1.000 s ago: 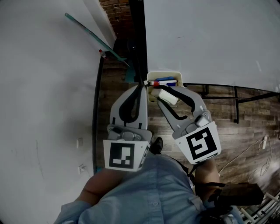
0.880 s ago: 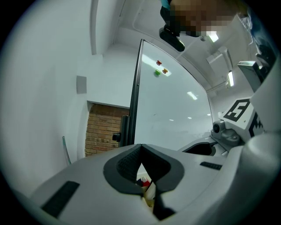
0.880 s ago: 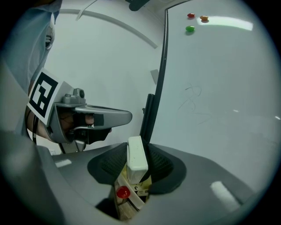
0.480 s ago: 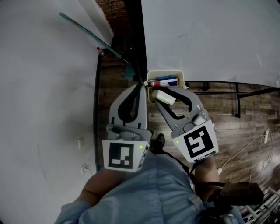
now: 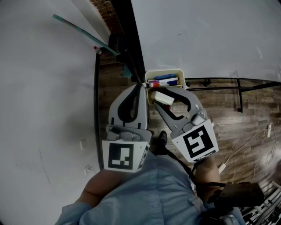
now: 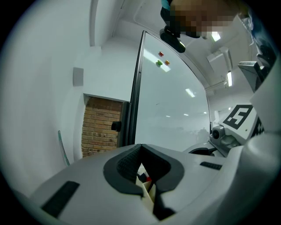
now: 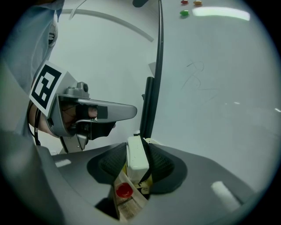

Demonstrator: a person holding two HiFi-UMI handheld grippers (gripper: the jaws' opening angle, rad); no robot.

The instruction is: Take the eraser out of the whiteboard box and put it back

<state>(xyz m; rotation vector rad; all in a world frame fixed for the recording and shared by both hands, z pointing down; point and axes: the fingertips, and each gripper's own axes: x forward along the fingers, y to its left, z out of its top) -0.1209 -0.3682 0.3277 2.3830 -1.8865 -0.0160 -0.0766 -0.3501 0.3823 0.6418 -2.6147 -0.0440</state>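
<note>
The whiteboard box [image 5: 163, 70] hangs at the lower left corner of the whiteboard [image 5: 210, 35], beside its black frame [image 5: 129, 39], with markers [image 5: 164, 80] inside. The right tongs [image 5: 160, 94] clamp the white eraser [image 5: 163, 98] just over the box's near edge. Their jaws have just been opening, with the pads on the eraser. The left tongs [image 5: 141, 84] are together, with their tips at the box's left corner. Below lies a wooden floor [image 5: 246, 114] with a cable [image 5: 250, 147]. A brick strip [image 5: 103, 9] separates the frame from the white wall [image 5: 44, 88].
</note>
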